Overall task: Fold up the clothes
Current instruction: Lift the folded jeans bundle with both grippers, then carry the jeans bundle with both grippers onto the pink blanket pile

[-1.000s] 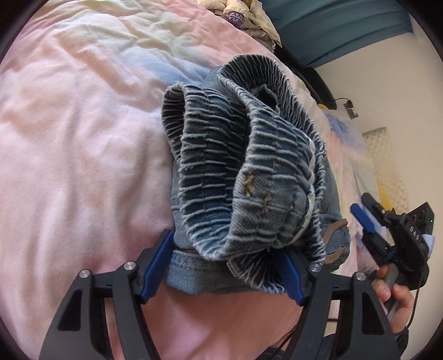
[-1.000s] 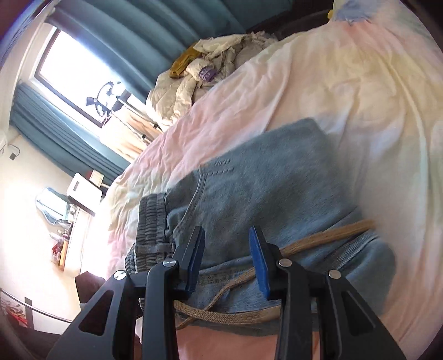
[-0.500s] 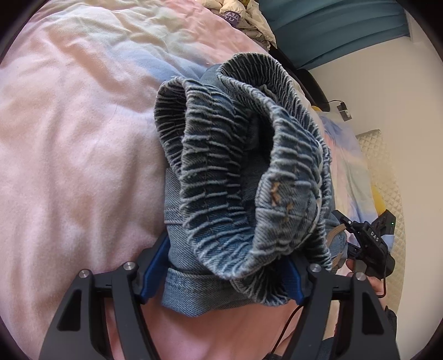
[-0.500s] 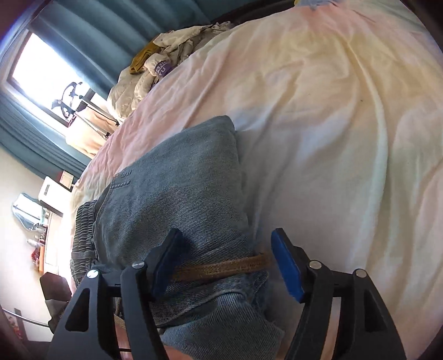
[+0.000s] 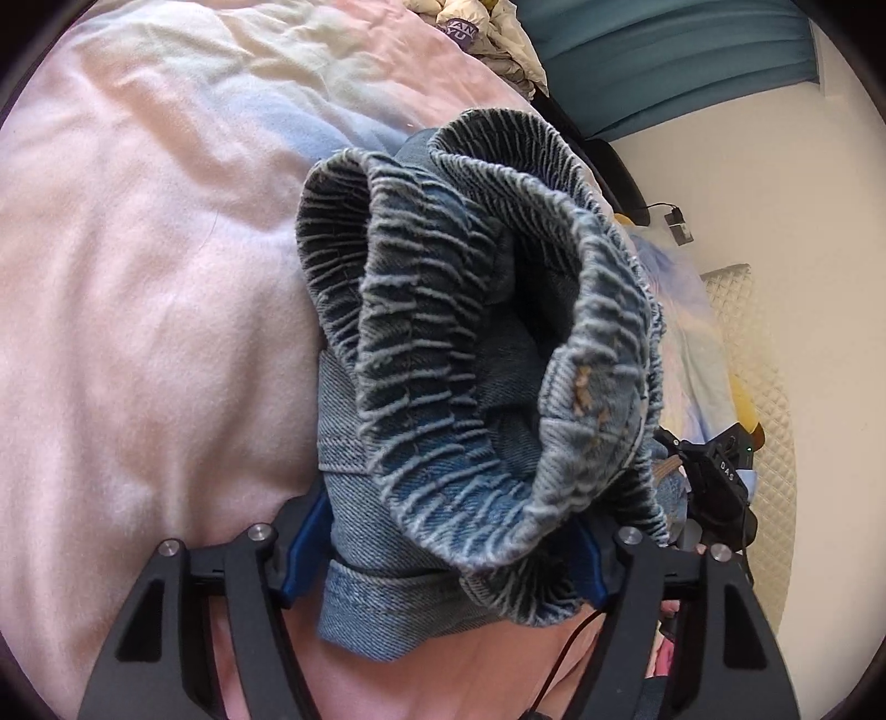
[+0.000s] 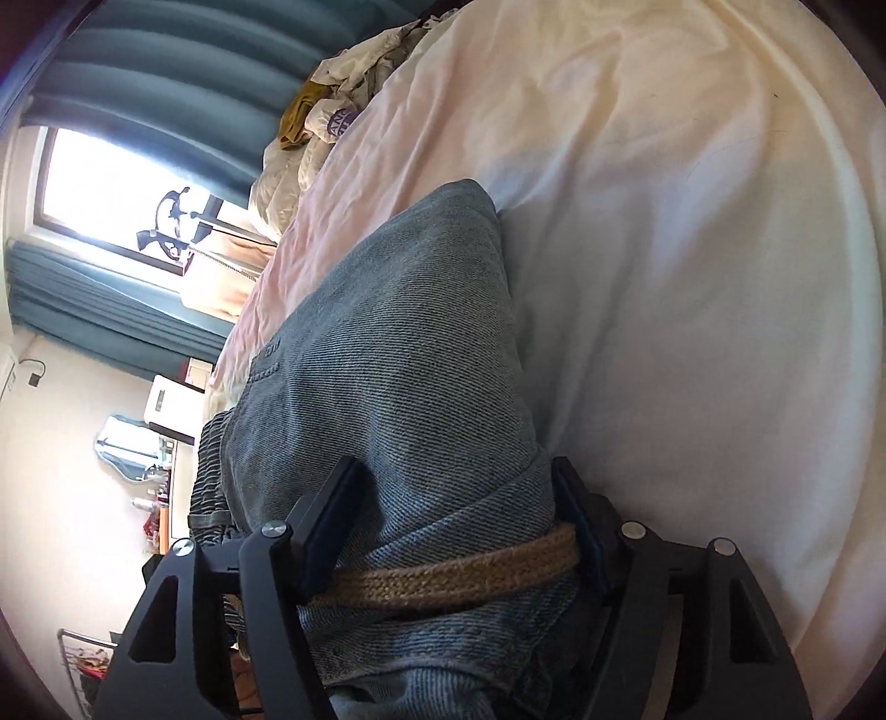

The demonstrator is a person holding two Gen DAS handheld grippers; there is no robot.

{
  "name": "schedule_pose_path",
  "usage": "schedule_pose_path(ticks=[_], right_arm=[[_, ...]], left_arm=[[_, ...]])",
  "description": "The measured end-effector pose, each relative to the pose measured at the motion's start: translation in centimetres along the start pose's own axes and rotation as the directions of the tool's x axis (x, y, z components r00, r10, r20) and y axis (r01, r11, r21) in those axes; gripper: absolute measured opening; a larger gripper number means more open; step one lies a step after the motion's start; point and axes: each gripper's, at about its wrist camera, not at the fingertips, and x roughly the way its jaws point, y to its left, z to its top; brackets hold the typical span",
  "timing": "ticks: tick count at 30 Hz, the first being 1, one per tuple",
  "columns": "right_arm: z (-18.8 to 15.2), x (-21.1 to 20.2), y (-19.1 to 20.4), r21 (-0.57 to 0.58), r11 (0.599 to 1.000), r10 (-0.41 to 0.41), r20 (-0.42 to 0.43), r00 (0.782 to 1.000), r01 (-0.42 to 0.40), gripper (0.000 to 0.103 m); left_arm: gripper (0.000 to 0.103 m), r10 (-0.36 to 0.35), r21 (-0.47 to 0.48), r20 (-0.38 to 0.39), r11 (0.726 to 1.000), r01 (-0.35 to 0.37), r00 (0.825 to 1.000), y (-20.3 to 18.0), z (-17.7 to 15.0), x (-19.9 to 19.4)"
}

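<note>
A folded pair of blue denim jeans (image 5: 443,399) with a ruffled elastic waistband lies on the pastel bedspread (image 5: 138,332). My left gripper (image 5: 443,548) has its fingers wide on either side of the waistband end, which fills the gap. In the right wrist view the jeans (image 6: 398,354) run away from me, with a tan braided belt (image 6: 454,576) across them. My right gripper (image 6: 459,520) has its fingers on both sides of the belt end of the jeans. The right gripper also shows in the left wrist view (image 5: 714,487), partly hidden behind the denim.
A heap of cream and yellow clothes (image 6: 332,111) lies at the far end of the bed, also seen in the left wrist view (image 5: 482,33). Teal curtains (image 6: 138,111) and a window are beyond. A quilted headboard (image 5: 758,387) and white wall stand to the right.
My right gripper has opened wider and moved forward over the belt end, so the jeans now sit between its fingers. The left gripper has kept its place at the waistband.
</note>
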Motion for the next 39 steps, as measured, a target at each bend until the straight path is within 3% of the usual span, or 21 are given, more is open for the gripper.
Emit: schedule_pose_path(ticks=[5, 9, 15, 17, 21, 26, 33, 39], right_arm=[[-0.7, -1.6, 2.1, -0.098, 0.994, -0.043, 0.034, 0.998, 0.047, 0.041], [-1.8, -3.4, 5.2, -0.212, 0.967, -0.116, 0.109, 0.987, 0.138, 0.035], [-3.1, -6.3, 9.6, -0.292, 0.943, -0.107, 0.196, 0.975, 0.162, 0.032], [-3.7, -7.1, 11.2, -0.331, 0.927, -0.107, 0.213, 0.971, 0.175, 0.031], [-5.1, -9.8, 12.8, -0.355, 0.916, -0.106, 0.232, 0.967, 0.186, 0.031], [-5.9, -15.3, 13.6, -0.367, 0.913, -0.072, 0.289, 0.955, 0.18, 0.03], [-6.7, -25.4, 12.5, -0.328, 0.925, -0.052, 0.393, 0.918, 0.192, 0.03], [-8.2, -35.3, 9.6, -0.261, 0.937, -0.079, 0.492, 0.867, 0.233, 0.03]], left_arm=[[0.042, 0.087, 0.074, 0.047, 0.993, -0.091, 0.995, -2.0, -0.3, -0.3], [0.035, 0.175, 0.181, 0.118, 0.964, -0.195, 0.977, -4.7, -1.0, -0.7], [0.029, 0.217, 0.24, 0.194, 0.935, -0.261, 0.957, -8.0, -2.2, -3.1], [0.028, 0.22, 0.251, 0.219, 0.929, -0.273, 0.951, -5.8, -2.8, -5.8], [0.026, 0.193, 0.243, 0.238, 0.937, -0.25, 0.952, -4.9, -4.8, -9.6], [0.026, 0.151, 0.305, 0.259, 0.925, -0.229, 0.954, -9.4, -6.2, -10.1], [0.026, 0.06, 0.442, 0.277, 0.878, -0.182, 0.959, -17.9, -9.1, -10.8], [0.026, -0.022, 0.563, 0.238, 0.818, -0.12, 0.971, -25.7, -12.6, -10.1]])
